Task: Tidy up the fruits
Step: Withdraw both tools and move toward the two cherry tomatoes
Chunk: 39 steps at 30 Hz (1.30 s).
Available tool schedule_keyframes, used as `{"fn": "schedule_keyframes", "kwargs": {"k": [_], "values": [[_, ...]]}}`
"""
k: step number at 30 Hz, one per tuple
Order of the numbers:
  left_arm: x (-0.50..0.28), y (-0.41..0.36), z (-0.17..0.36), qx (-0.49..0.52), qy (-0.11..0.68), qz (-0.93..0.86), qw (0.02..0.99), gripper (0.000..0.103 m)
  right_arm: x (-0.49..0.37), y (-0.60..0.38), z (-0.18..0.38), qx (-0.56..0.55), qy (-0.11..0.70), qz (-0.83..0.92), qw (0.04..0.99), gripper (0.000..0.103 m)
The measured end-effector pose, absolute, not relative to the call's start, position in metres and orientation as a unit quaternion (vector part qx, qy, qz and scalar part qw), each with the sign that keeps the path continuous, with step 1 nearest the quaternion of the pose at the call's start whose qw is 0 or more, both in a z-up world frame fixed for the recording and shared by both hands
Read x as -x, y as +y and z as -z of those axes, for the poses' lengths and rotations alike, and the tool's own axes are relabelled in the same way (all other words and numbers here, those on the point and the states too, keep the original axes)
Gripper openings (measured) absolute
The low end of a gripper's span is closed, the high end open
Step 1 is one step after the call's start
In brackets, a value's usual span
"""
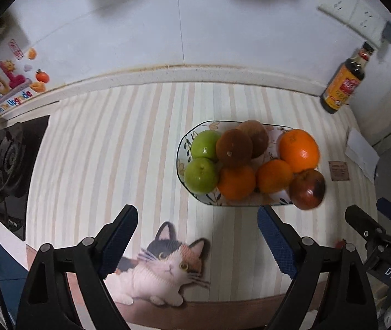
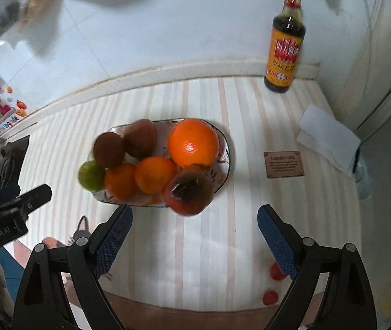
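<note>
- Hovering wide open with nothing between the pads: left claw above the cat picture on the desk, right claw just in front of the plate. Both pointing steeply down, neither touching any fruit.
- Sitting right at the near rim: red apple, dark bruise on top, hanging past the plate's edge and leaning on the small oranges. Probably the first thing to roll off if a pad clips it on the way down.
- Piled tight behind it: big orange, two small oranges, two brown fruits, and green apples at the left end. Pulling one from the middle likely shifts the neighbours, and round fruit on a shallow plate won't stay put.
- Looking smooth and hard, that big orange, so could squirt out of a grip that lands off-centre.
- Crowding each other: both claws close together near the plate, so reaching for the same end risks a knock.
- Lying loose near the front desk edge: two small red things, too blurry to name. Easy to sweep off with a low pass.
- Standing well back by the wall: dark bottle, only at risk from a long reach.
</note>
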<state>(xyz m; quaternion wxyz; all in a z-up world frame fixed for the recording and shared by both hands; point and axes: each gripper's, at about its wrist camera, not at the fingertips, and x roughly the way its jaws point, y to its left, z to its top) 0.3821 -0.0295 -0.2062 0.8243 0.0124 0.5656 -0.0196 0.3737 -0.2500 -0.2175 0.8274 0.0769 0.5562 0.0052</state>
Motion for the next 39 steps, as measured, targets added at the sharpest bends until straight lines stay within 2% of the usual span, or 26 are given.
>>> {"fn": "schedule_keyframes", "kwargs": {"k": [15, 25, 30, 31, 32, 33, 39], "values": [[-0.287, -0.016, 0.115, -0.009, 0.47, 0.055, 0.881, 0.089, -0.266, -0.234, 0.122, -0.069, 0.487, 0.013, 0.871, 0.094], [-0.243, -0.003, 0.091, -0.002, 0.445, 0.077, 0.892, 0.089, -0.208, -0.217, 0.069, -0.068, 0.445, 0.02, 0.893, 0.094], [-0.233, 0.001, 0.089, 0.005, 0.445, 0.08, 0.892, 0.089, -0.195, -0.212, 0.06, -0.082, 0.434, 0.017, 0.897, 0.094], [-0.234, 0.0, 0.09, 0.004, 0.446, 0.08, 0.891, 0.091, -0.194, -0.213, 0.06, -0.086, 0.433, 0.017, 0.897, 0.095], [-0.235, -0.001, 0.093, 0.001, 0.451, 0.078, 0.889, 0.101, -0.193, -0.215, 0.061, -0.091, 0.434, 0.017, 0.896, 0.095], [-0.236, -0.002, 0.095, -0.002, 0.453, 0.077, 0.888, 0.103, -0.194, -0.219, 0.063, -0.097, 0.435, 0.017, 0.895, 0.095], [-0.255, -0.023, 0.125, -0.025, 0.475, 0.063, 0.877, 0.103, -0.208, -0.264, 0.107, -0.147, 0.477, 0.027, 0.866, 0.095]]}}
